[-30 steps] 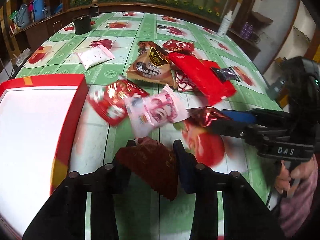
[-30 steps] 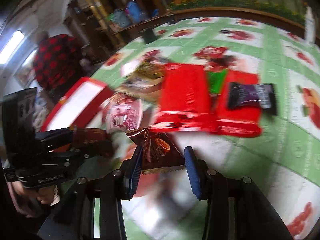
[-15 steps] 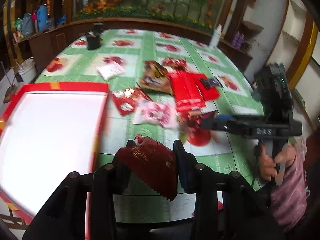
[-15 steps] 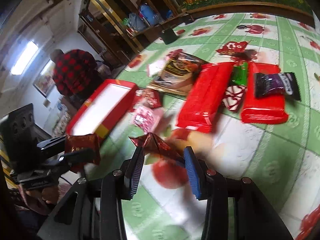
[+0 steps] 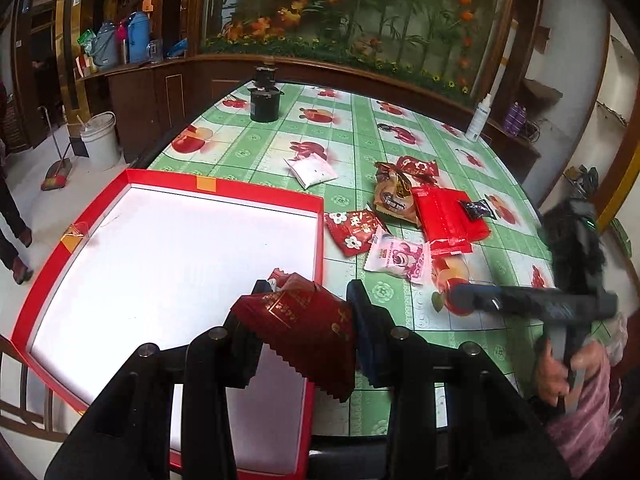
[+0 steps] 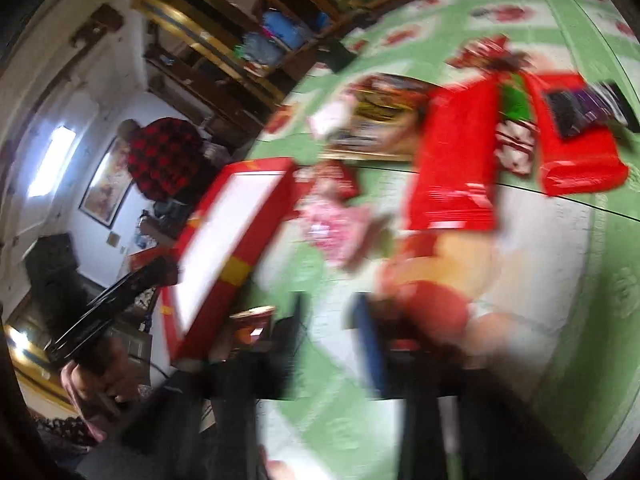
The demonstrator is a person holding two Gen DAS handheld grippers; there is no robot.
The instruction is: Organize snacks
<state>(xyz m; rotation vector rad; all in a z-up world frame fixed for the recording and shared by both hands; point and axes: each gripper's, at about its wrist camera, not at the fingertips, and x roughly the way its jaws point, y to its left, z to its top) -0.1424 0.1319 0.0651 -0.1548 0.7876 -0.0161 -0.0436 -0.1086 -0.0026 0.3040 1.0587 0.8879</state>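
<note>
A dark red snack packet is clamped between the fingers of the left gripper above the near right edge of the red tray, while the right gripper is too blurred for its grip to be told.

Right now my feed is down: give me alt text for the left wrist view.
The left gripper holds a dark red snack packet over the near right corner of a red-rimmed, white-floored box with nothing in it. More snack packets lie on the green fruit-print tablecloth beyond, including a pink bear packet. The right gripper enters blurred from the right.
</note>
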